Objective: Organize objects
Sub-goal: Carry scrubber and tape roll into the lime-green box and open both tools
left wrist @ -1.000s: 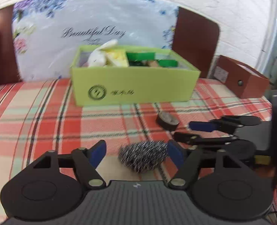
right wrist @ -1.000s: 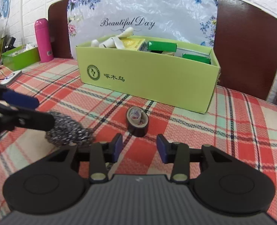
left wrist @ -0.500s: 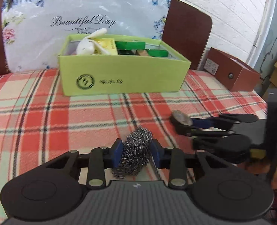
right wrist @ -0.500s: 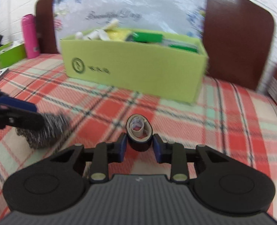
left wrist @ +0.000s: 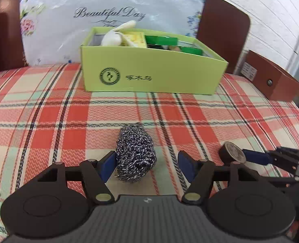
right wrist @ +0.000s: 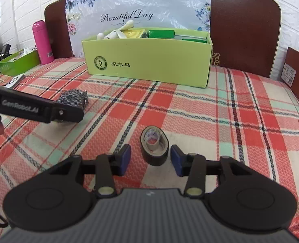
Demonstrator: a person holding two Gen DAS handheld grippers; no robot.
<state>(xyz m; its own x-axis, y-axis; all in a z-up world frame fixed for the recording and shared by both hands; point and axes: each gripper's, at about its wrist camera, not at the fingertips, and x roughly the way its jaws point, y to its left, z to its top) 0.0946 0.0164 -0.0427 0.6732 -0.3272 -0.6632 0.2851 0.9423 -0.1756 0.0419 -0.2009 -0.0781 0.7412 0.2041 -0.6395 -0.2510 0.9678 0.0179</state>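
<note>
A steel wool scrubber (left wrist: 136, 151) lies on the plaid cloth between the open fingers of my left gripper (left wrist: 148, 167), against the left pad and clear of the right one. It also shows in the right wrist view (right wrist: 73, 101), partly behind the left gripper's finger. A black tape roll (right wrist: 154, 148) stands on edge between the open fingers of my right gripper (right wrist: 151, 159), with gaps on both sides. It also shows in the left wrist view (left wrist: 231, 151). A green box (left wrist: 153, 75) holding a white plush toy and several small packs stands behind.
A brown box (left wrist: 271, 81) sits at the right edge of the plaid table (left wrist: 48, 121). A pink bottle (right wrist: 43, 42) and a smaller green box (right wrist: 17, 62) stand at the far left. A brown headboard with a floral plastic sheet rises behind.
Both grippers were shut on their objects half a second ago and have opened. The scrubber and the tape roll now rest on the cloth.
</note>
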